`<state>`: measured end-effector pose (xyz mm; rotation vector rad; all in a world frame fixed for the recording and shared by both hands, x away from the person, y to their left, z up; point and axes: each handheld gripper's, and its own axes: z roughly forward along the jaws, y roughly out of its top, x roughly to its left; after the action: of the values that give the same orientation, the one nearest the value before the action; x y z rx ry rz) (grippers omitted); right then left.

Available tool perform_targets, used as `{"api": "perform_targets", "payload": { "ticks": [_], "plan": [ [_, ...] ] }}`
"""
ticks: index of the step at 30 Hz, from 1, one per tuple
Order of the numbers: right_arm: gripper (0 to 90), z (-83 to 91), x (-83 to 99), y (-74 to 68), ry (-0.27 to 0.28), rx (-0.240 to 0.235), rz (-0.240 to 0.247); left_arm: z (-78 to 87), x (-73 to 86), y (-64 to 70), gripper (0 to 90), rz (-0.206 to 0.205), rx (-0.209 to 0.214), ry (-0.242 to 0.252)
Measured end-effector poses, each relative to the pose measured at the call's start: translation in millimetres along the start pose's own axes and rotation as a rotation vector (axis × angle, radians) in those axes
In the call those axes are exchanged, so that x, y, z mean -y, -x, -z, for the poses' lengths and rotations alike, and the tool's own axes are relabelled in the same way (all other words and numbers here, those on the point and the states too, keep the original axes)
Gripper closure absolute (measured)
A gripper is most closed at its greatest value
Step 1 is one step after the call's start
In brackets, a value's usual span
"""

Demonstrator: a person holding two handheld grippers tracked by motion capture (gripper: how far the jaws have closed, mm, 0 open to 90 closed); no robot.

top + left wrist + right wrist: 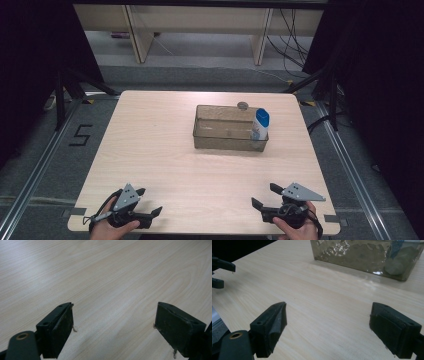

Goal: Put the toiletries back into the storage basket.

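A light wooden desk (165, 145) carries a clear, smoke-tinted plastic bin (225, 135) toward its far right side. Inside the bin, a white bottle with a blue cap (260, 124) stands upright against the right end wall. A small round grey object (243, 105) sits on the desk just behind the bin's far rim — too small to tell what it is.

Both grippers sit at the near edge of the desk, well apart from the bin and from each other. The left gripper (149, 202), held in the person's left hand (111, 227), has its jaws spread wide with nothing between them; the left gripper view shows bare wood grain in the gap. The right gripper (266, 195), held in the right hand (299, 229), is likewise spread and empty. Its own view looks across the desk at the bin (367, 257) — the bottle's base shows dimly through the wall at the right end.
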<state>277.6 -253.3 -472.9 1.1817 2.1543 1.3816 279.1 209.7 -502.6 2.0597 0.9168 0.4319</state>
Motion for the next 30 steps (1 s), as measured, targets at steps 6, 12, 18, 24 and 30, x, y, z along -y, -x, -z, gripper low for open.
{"api": "perform_targets", "payload": {
  "ticks": [6,12,18,24,30],
  "plan": [
    [15.6,4.2,5.6,-1.1,0.000,-0.003,0.000,-1.1,0.2,1.8,14.8,0.022,0.008,0.018],
    [15.6,9.2,11.7,-6.6,-0.030,-0.002,-0.025,-1.1,0.2,1.7,14.8,0.021,0.008,0.017],
    [15.6,12.7,17.9,-9.3,-0.037,0.000,-0.009,-0.8,0.2,1.8,14.8,0.016,0.005,0.009],
    [15.6,17.2,21.5,-11.4,-0.050,-0.010,-0.004,-1.1,0.3,1.4,14.8,0.010,0.007,0.004],
    [15.6,19.9,25.6,-12.4,-0.054,-0.002,-0.007,-0.9,0.3,1.2,14.8,0.008,0.007,0.004]
  ]
}}
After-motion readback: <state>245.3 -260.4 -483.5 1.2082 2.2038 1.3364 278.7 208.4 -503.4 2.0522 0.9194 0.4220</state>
